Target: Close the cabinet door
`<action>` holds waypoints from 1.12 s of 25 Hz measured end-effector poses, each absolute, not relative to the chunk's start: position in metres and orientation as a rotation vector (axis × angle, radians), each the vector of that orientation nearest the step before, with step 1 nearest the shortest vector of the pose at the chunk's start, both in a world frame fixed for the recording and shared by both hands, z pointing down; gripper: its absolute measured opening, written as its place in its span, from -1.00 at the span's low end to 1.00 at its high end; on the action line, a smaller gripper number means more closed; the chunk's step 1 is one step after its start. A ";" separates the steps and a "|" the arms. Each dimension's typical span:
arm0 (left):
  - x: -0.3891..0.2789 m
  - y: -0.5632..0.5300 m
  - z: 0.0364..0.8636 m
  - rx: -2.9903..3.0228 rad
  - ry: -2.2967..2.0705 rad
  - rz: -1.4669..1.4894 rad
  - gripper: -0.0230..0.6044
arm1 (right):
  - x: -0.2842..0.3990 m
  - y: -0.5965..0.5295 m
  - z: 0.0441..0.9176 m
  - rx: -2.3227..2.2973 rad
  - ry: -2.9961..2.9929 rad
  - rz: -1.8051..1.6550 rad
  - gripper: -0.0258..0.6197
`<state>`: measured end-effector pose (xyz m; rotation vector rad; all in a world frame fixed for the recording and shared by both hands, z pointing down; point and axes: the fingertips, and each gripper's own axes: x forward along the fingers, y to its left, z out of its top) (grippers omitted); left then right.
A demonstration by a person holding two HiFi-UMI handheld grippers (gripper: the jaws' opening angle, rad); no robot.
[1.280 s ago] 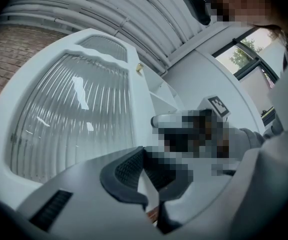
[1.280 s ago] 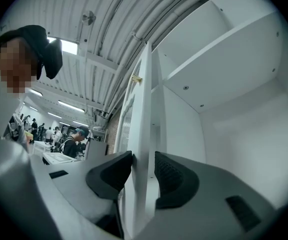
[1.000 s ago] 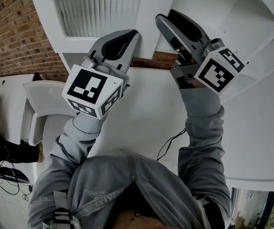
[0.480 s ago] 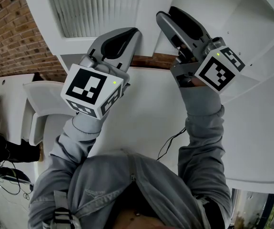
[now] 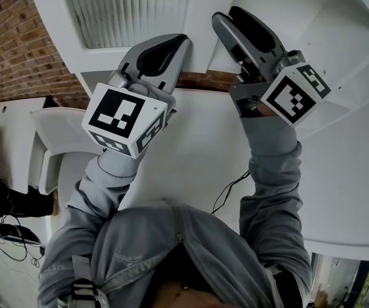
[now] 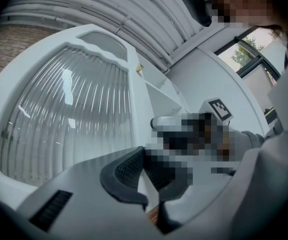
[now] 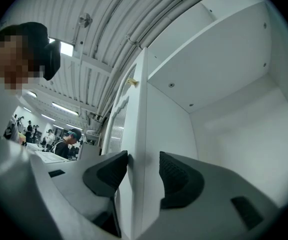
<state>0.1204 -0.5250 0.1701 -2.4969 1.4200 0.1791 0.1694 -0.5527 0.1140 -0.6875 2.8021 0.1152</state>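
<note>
Two right gripper (image 7: 142, 159) jaws are opening, and the tall edge of the cabinet door (image 7: 137, 99) stands between them. The left gripper (image 5: 176, 43) has its jaws a little apart, holding nothing, by the door's front. The open cabinet (image 7: 224, 59) lies right of the edge, so the door likely swings there.

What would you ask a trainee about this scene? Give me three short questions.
1. True or false: the door stands open.
2. What stands between the right gripper's jaws? A) a cup B) the door's edge C) nothing
3. Fill in: the wall at the left of the head view is built of ____.
Key: 1 true. 2 B; the jaws are opening, and one pad is already clear of the edge. 3 brick.
</note>
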 end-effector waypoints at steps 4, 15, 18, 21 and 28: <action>0.117 -0.526 0.172 -2.499 1.416 0.166 -0.91 | 0.169 -0.553 0.116 -0.741 2.800 0.136 -0.27; 0.103 -0.532 0.175 -2.523 1.402 0.152 -0.91 | 0.185 -0.549 0.126 -0.959 2.776 0.180 -0.77; 0.102 -0.532 0.175 -2.526 1.398 0.147 -0.91 | 0.189 -0.545 0.130 -1.007 2.774 0.188 -0.82; 0.104 -0.531 0.173 -2.528 1.391 0.139 -0.91 | 0.194 -0.537 0.134 -1.066 2.775 0.204 -0.83; 0.105 -0.532 0.174 -2.549 1.369 0.126 -0.91 | 0.202 -0.522 0.147 -1.163 2.756 0.180 -0.83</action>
